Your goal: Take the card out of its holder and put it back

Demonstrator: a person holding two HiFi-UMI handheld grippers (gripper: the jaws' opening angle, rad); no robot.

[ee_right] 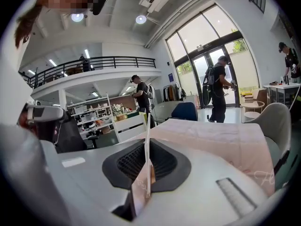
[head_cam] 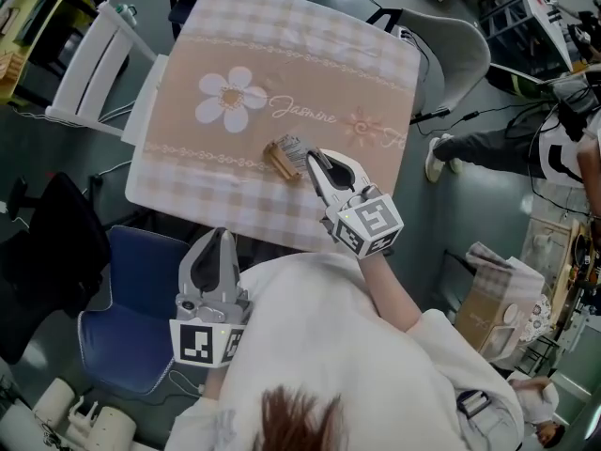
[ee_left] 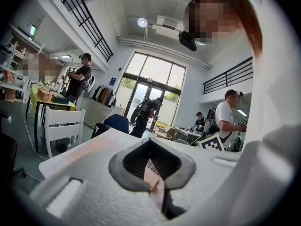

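A brown card holder (head_cam: 280, 159) with a clear sleeve lies on the beige flowered tablecloth (head_cam: 282, 54), near its front edge. My right gripper (head_cam: 308, 156) reaches it from the right and is shut on it. In the right gripper view a thin white sheet stands edge-on between the jaws of my right gripper (ee_right: 146, 173), with the clear, brown-edged sleeve (ee_right: 138, 194) just below. My left gripper (head_cam: 223, 236) hangs off the table's front edge over a blue chair. In the left gripper view my left gripper (ee_left: 155, 182) is shut on a pale card (ee_left: 151, 172) with a barcode.
A white slatted chair (head_cam: 89, 64) stands at the table's left and a grey shell chair (head_cam: 455, 40) at its far right. A blue chair (head_cam: 131, 332) is below my left gripper, a black chair (head_cam: 47, 242) beside it. A seated person's leg (head_cam: 470, 148) and a paper bag (head_cam: 493, 299) are on the right.
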